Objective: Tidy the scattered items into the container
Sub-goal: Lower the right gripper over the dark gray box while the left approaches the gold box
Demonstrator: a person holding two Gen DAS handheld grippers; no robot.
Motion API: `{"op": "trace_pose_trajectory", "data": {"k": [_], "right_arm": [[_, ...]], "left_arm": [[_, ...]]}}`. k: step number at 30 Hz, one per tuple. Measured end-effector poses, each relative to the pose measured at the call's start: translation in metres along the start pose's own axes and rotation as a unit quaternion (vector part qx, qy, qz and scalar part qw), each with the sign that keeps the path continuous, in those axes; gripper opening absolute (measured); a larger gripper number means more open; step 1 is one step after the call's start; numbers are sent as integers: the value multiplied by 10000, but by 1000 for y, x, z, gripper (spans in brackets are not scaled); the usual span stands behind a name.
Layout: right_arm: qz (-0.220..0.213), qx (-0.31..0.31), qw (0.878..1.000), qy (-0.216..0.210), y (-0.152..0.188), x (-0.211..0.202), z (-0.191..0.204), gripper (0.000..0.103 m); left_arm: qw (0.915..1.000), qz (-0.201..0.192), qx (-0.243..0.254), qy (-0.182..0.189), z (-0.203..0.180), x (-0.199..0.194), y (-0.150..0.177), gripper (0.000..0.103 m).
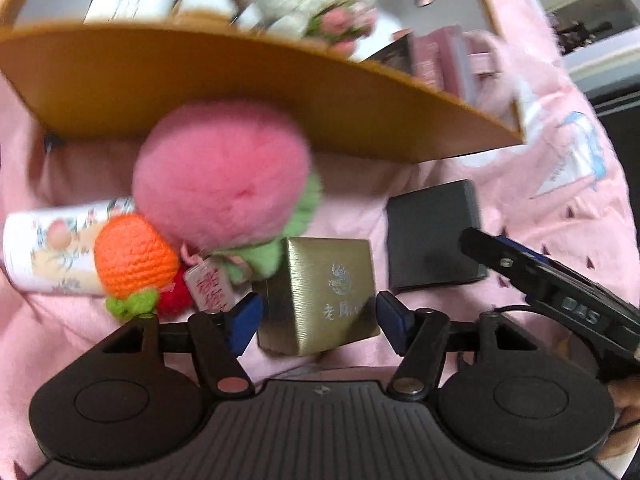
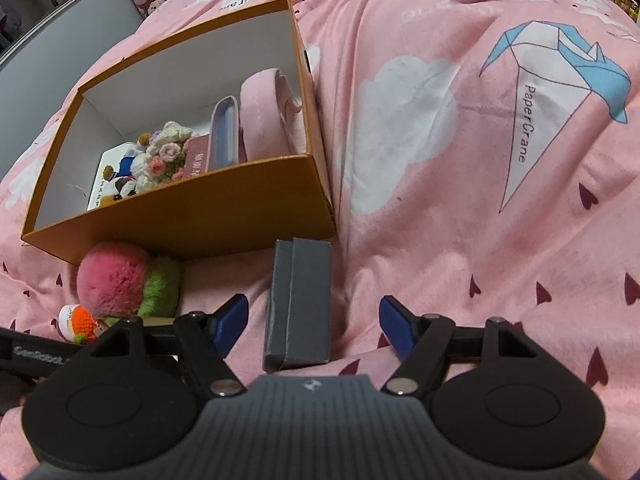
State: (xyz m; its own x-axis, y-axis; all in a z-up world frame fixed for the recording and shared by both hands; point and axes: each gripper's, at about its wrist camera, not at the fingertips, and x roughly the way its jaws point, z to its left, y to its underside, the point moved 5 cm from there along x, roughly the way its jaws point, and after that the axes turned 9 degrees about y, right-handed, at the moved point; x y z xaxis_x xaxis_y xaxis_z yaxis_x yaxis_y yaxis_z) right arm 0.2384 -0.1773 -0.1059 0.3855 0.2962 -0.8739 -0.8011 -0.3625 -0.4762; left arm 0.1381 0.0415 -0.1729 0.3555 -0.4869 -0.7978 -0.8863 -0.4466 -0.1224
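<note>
Left wrist view: left gripper (image 1: 318, 322) open astride gold box (image 1: 320, 292), pads seemingly clear; orange container (image 1: 256, 92) blurred, cropped beyond. Right wrist view: right gripper (image 2: 314, 322) open around grey box (image 2: 298, 304), untouched; container right of pink plush (image 2: 114, 278), partly hidden.

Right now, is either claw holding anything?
No. The left claw straddles the gold box, the right claw the grey box, unpressed.
</note>
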Motion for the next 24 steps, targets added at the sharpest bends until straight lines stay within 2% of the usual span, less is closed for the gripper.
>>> {"op": "trace_pose_trajectory", "data": {"k": [6,11,13,14,18,23,24], "right_arm": [[-38,-29,10000,0,0,-2,0,74],[-25,-24,10000,-4,1,-1,0,74],[-28,-43,10000,-2,1,-1,1,74],[-31,-51,10000,-1,1,-1,1,74],[-24,-70,10000,0,1,-1,2,73],[25,-115,9999,-7,2,0,2,70],[43,-132,9999,-15,2,1,3,66]], "left_arm": [[9986,-160,492,79,-17,-6,1,72],[9965,-342,570,513,-24,-12,0,53],[9961,-387,537,582,-25,-11,0,47],[9959,-411,531,602,-25,-11,-1,41],[9941,-435,516,855,-28,-10,-3,36],[9925,-444,820,795,-39,-7,-1,36],[9921,-431,888,768,-41,-7,0,36]]}}
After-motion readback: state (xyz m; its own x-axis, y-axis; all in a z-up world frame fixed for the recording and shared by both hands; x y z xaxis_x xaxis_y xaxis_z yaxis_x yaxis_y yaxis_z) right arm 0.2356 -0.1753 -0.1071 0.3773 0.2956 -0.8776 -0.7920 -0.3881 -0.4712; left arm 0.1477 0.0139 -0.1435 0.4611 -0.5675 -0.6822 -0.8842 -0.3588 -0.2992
